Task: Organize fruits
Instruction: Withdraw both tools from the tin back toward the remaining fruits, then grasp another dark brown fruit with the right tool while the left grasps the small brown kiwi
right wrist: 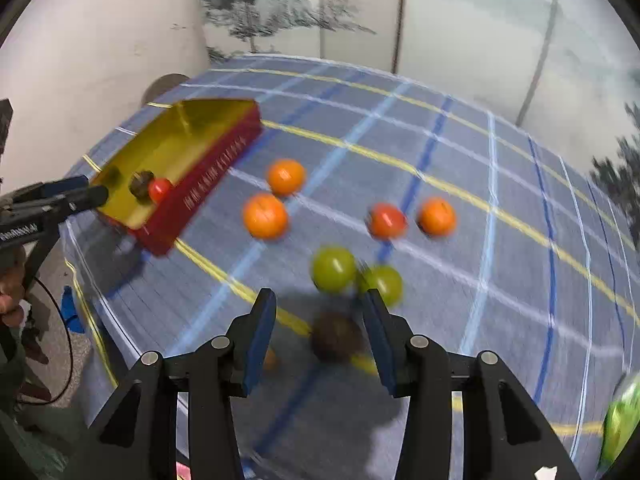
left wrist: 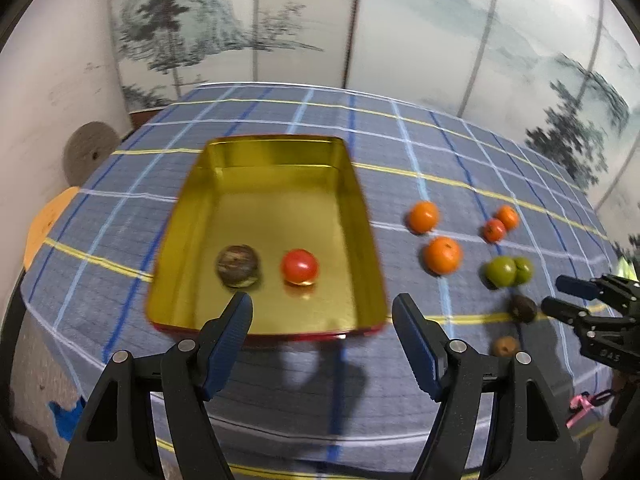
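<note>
On the checked bench (left wrist: 280, 364), the gold tin (left wrist: 256, 152) held two fruits; eight lay beside it. Both the left hand-held gripper (left wrist: 322, 316) and right hand-held gripper (right wrist: 320, 312) gaped, empty.

Blue plaid-covered table (left wrist: 280, 120) with gold tin (left wrist: 276, 184), oranges (left wrist: 442, 255), green fruits (left wrist: 500, 271), brown fruits (left wrist: 524, 309).

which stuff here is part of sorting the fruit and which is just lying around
Job:
tin, holding a red fruit and a dark fruit
oranges
green fruits
brown fruit
left gripper
right gripper

Lying about:
pink ribbon
blue scrap
round disc
</note>
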The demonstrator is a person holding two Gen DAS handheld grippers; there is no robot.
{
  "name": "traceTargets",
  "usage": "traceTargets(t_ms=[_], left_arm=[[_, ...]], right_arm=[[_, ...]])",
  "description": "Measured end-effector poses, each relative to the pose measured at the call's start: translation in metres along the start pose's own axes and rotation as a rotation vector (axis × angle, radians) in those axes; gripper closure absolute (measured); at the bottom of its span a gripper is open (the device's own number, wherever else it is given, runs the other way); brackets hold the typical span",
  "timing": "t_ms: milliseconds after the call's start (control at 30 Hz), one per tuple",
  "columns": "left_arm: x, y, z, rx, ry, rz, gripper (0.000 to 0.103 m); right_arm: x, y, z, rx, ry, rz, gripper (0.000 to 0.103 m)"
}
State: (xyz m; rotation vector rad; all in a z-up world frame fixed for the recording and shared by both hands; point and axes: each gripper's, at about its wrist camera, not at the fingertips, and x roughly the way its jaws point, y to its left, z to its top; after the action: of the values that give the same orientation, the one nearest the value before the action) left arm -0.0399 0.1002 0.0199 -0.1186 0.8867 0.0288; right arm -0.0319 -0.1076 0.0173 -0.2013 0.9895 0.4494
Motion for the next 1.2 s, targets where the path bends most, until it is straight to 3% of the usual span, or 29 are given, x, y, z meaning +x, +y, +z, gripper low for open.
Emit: traceTargets(t_ms=[267,700,867,1200], left_arm=[[0.006,-0.036,-0.014,0.071,0.047,-0.057,0.03],[0.018,-0.072,-0.024,0.147,0.1,-0.113,0.03],[0.025,-0.083,-0.027,0.17,0.125,-0.132,0.03],[0.039,-0.116,-0.031,0.245,0.178,-0.191,0.03]], right_arm=[[0.02,-0.011,-0.028,0.062,0.045,0.023,0.06],[0.049,-0.017,-0.026,0.102,0.064,0.038,0.061],[0.049,-0.016,-0.026,0.099,0.053,0.036,0.067],[0.042,-0.045,-0.034,0.14,0.037,-0.051,0.068]])
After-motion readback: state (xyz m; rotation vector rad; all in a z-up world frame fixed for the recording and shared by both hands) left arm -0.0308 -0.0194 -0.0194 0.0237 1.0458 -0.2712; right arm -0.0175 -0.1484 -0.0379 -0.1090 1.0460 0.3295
